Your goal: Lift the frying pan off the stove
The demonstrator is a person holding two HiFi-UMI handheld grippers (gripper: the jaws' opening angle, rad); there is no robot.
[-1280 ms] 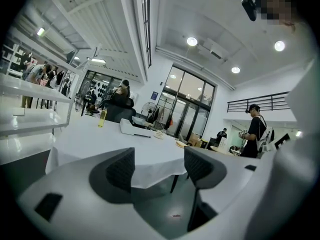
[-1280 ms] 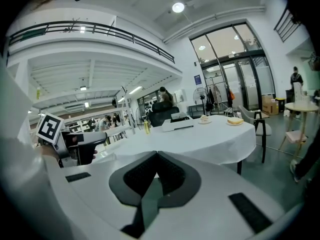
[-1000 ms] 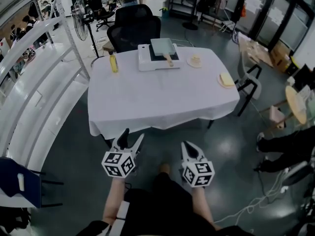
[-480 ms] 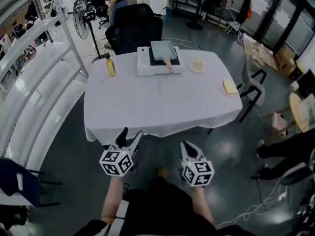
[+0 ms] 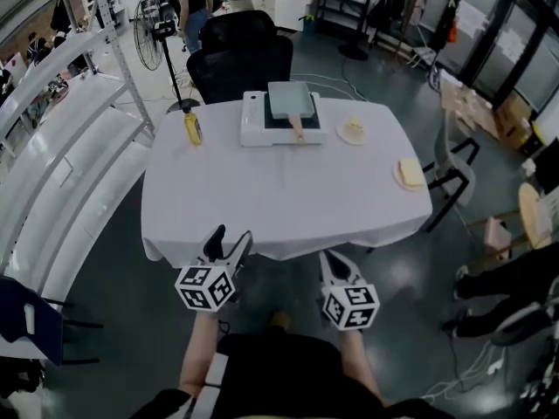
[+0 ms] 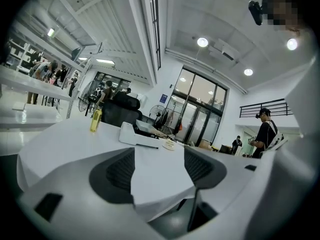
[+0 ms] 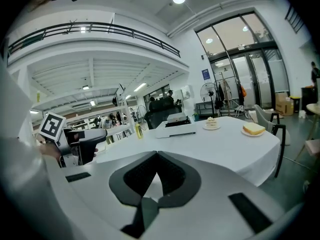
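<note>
The frying pan (image 5: pixel 291 101) is a grey-green rectangular pan with a wooden handle (image 5: pixel 298 130). It sits on a white stove (image 5: pixel 258 122) at the far side of a white-clothed table (image 5: pixel 279 195). Both grippers hang short of the table's near edge, far from the pan. My left gripper (image 5: pixel 229 243) is open with nothing between its fingers; through its gap (image 6: pixel 159 151) the stove (image 6: pixel 137 134) shows far off. My right gripper (image 5: pixel 336 264) is shut and empty (image 7: pixel 157 155). In the right gripper view the stove (image 7: pixel 175 127) and pan (image 7: pixel 179 118) stand in the distance.
On the table are a yellow bottle (image 5: pixel 189 127) left of the stove, a small plate with cake (image 5: pixel 354 130) and a plate with bread (image 5: pixel 409 173) at the right. A black office chair (image 5: pixel 240 59) stands behind the table, another chair (image 5: pixel 454 164) at its right, and white railings (image 5: pixel 61 173) at the left.
The view has closed in on the table: its near edge now lies just ahead of the grippers. Both grippers keep their pose and jaw states.
</note>
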